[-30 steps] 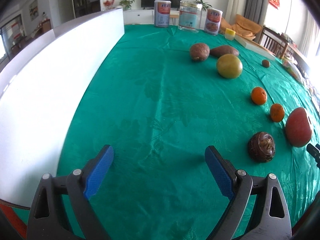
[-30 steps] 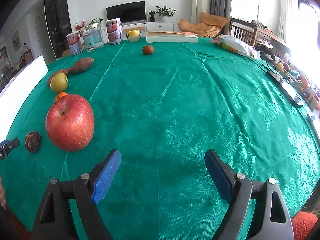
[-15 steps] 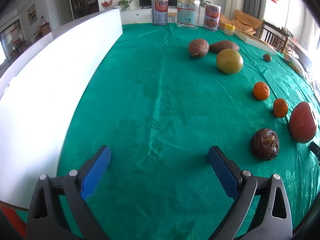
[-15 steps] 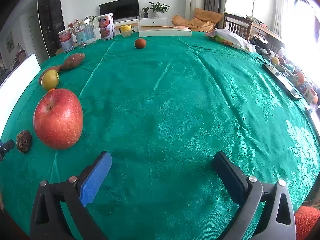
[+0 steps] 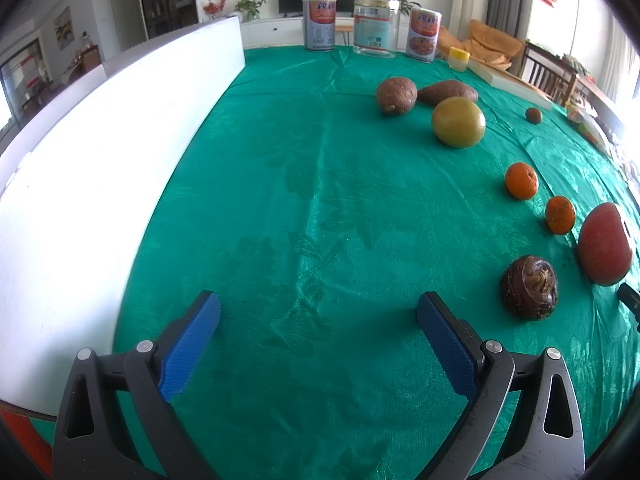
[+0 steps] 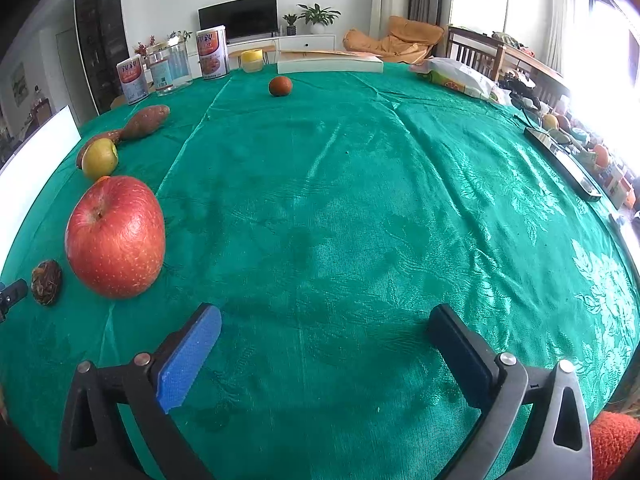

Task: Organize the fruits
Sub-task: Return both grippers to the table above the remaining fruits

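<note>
Both tools, left (image 5: pixel 318 312) and right (image 6: pixel 324 324), now gape wider than a second ago, empty. Big red apple (image 6: pixel 115 237) sits left of the right tool; the fruits line the left tool's right side. Green-clothed tabletop (image 6: pixel 360 200) lies bare ahead; white board (image 5: pixel 100 168) edges its left.

Your red apple (image 6: pixel 115 237) is covering most of an orange (image 6: pixel 103 179) behind it, so only a sliver is peeking over the top. The labels on those tins (image 5: pixel 319 24) are looking too small to read. Your other tool (image 5: pixel 630 300) is getting cut off at the right edge.
</note>
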`<state>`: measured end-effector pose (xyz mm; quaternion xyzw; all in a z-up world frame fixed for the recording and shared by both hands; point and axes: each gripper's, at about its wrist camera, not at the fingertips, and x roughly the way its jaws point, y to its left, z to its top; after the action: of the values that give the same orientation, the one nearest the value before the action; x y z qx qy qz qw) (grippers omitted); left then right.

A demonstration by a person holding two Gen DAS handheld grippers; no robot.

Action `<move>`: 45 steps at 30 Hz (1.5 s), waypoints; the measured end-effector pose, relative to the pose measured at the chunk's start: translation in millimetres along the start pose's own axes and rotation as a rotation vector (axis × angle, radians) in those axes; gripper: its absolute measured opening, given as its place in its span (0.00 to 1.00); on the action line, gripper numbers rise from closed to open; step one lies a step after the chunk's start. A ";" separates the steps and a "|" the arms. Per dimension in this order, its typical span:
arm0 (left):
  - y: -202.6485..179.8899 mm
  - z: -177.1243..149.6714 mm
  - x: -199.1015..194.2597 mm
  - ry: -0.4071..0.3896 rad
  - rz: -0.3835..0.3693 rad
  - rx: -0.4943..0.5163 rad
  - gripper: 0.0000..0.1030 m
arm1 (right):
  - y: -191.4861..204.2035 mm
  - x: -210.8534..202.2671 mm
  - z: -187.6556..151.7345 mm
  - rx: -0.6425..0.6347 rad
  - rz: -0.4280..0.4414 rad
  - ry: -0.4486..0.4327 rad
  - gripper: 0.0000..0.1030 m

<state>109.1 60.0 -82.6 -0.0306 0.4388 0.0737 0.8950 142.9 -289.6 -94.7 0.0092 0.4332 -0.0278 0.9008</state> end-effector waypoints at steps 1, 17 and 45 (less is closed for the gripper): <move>0.0 0.2 0.1 0.000 0.000 0.000 0.96 | 0.2 -0.1 0.0 0.000 0.000 0.000 1.00; 0.1 0.3 0.5 0.000 0.000 0.000 0.97 | 0.9 -0.6 0.3 -0.002 0.001 0.000 1.00; -0.7 0.7 1.4 0.004 -0.013 0.006 0.99 | 1.5 -1.0 0.4 -0.003 0.000 -0.001 1.00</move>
<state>110.5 59.5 -83.3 -0.0306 0.4405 0.0664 0.8948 142.7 -288.1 -93.7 0.0076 0.4330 -0.0272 0.9009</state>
